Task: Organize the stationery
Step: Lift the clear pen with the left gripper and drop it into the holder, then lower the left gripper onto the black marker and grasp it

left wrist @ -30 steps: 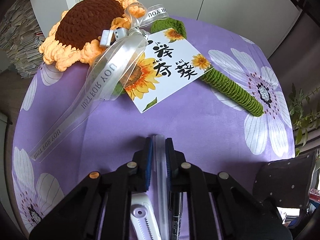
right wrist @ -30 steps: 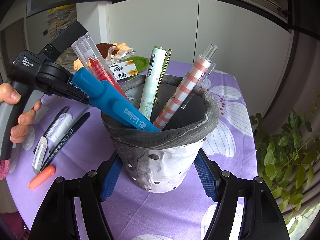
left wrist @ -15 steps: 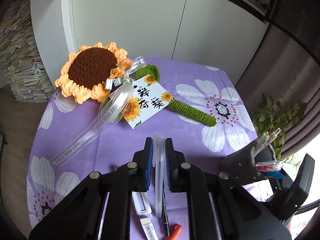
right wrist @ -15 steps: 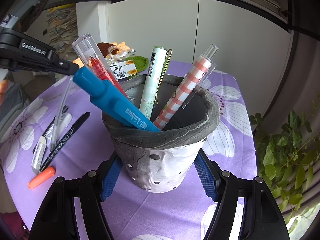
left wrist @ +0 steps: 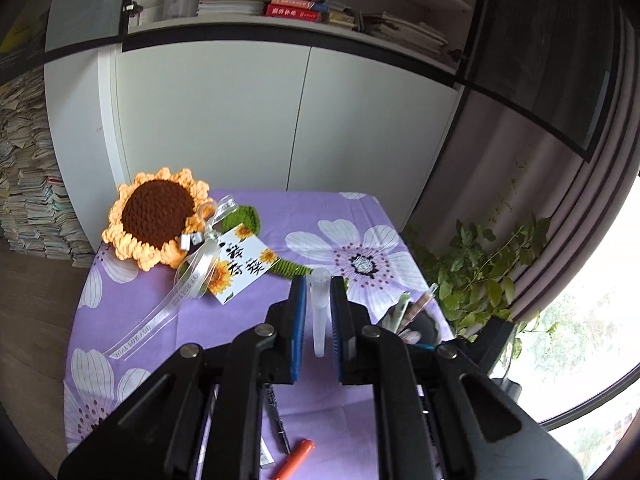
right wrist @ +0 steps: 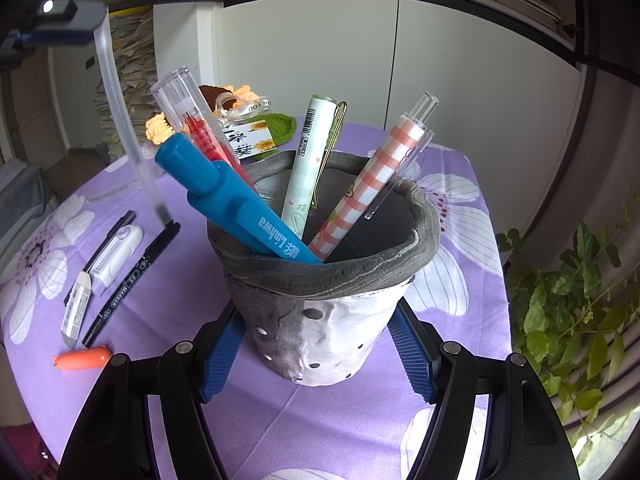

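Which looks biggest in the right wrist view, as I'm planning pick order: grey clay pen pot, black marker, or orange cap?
1. Grey clay pen pot, though nearest the camera.
2. Black marker.
3. Orange cap, clearly smallest.

Clear pen (right wrist: 120, 120) airborne, tilted; grey pen pot (right wrist: 328, 280) holds 5.

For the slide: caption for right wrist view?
Right gripper steadies the pen pot; left gripper brings a clear pen.
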